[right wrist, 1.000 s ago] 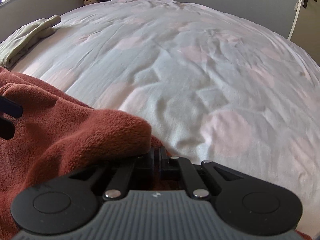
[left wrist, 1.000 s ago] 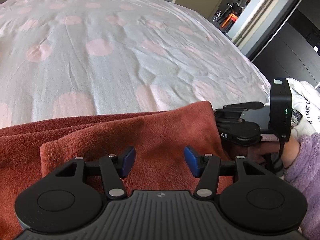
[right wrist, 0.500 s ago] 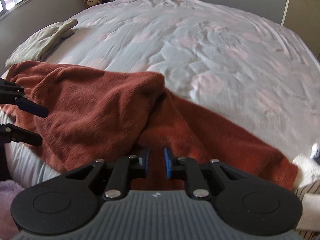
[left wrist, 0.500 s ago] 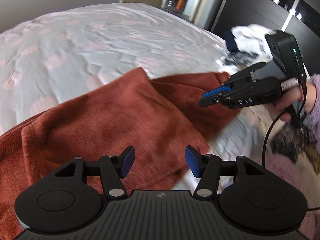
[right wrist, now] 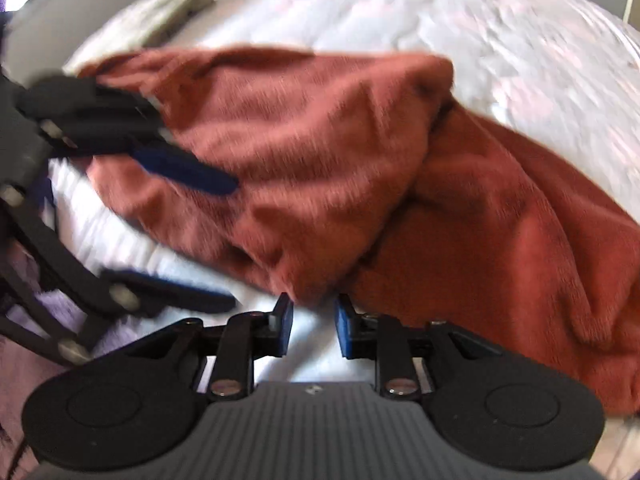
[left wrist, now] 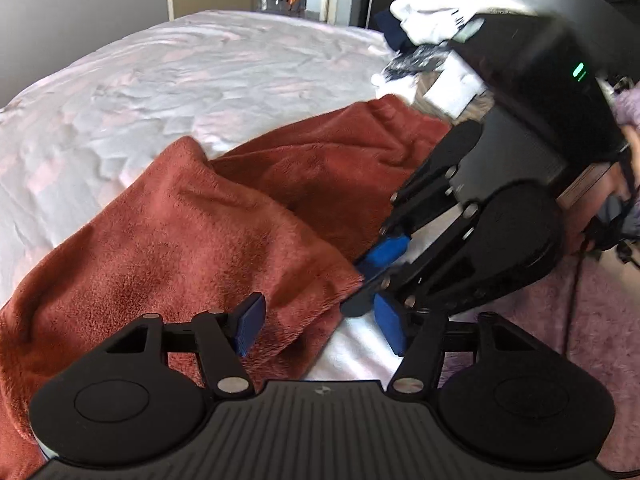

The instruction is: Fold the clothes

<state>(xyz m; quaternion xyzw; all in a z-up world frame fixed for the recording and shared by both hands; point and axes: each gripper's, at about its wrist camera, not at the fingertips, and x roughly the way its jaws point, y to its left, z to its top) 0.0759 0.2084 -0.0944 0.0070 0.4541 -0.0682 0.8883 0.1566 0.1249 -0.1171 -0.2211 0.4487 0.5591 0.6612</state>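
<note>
Released rust fleece (right wrist: 328, 168), right hand-held gripper (right wrist: 313, 330) just opening — blurred, empty

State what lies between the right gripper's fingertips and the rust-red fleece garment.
Only bare white bedsheet; right gripper, jaws just opening, sits before the fleece garment in the right wrist view.

A rust-red fleecy garment (left wrist: 224, 236) lies across the bed's white cover with pale pink dots (left wrist: 168, 80). Both claws are black with blue pads: the left claw (left wrist: 320, 328) and the right claw (right wrist: 314, 330). At the far right sits a white and navy heap of clothes (left wrist: 424, 24). A pale cream folded cloth (right wrist: 168, 16) lies far left.
</note>
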